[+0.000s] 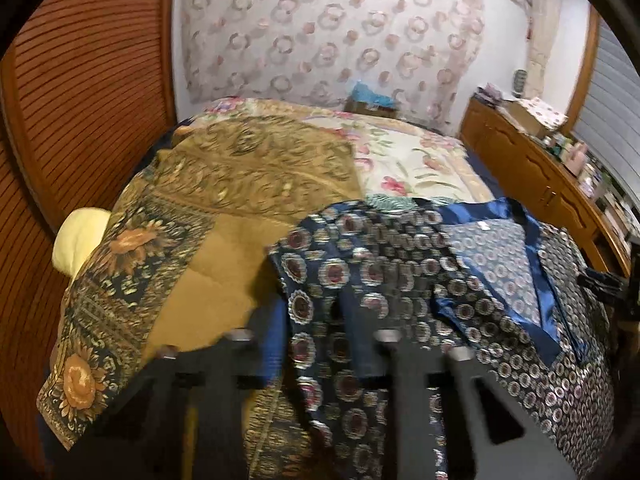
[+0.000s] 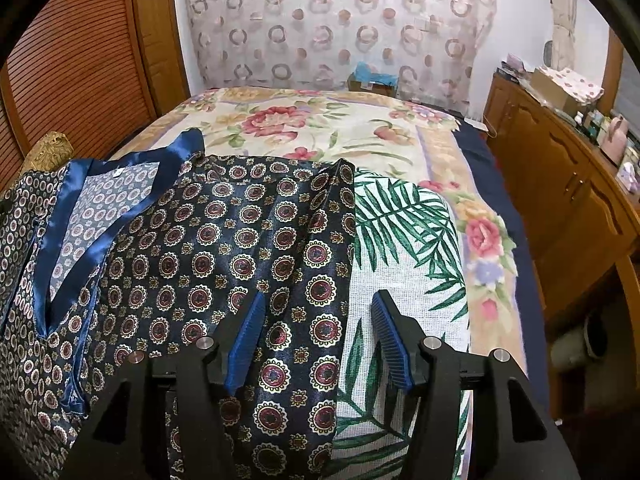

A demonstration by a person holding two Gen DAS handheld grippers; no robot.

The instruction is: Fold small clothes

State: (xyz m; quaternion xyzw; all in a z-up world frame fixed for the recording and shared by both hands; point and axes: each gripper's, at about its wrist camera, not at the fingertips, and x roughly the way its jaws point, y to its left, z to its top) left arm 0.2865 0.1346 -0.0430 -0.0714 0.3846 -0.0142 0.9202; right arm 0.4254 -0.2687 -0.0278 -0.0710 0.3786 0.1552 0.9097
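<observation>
A navy satin top with round medallion print and a blue V-neck trim lies spread on the bed. In the left wrist view it fills the lower right. My right gripper is open, its blue pads straddling the top's right edge just above the cloth. My left gripper is low over the top's left side; its fingers are blurred and dark, and its fingertips merge with the fabric.
A brown sunflower-print cloth lies left of the top. A white palm-leaf cloth lies under its right side. The floral bedspread covers the bed. A wooden dresser stands on the right, a slatted wooden door on the left.
</observation>
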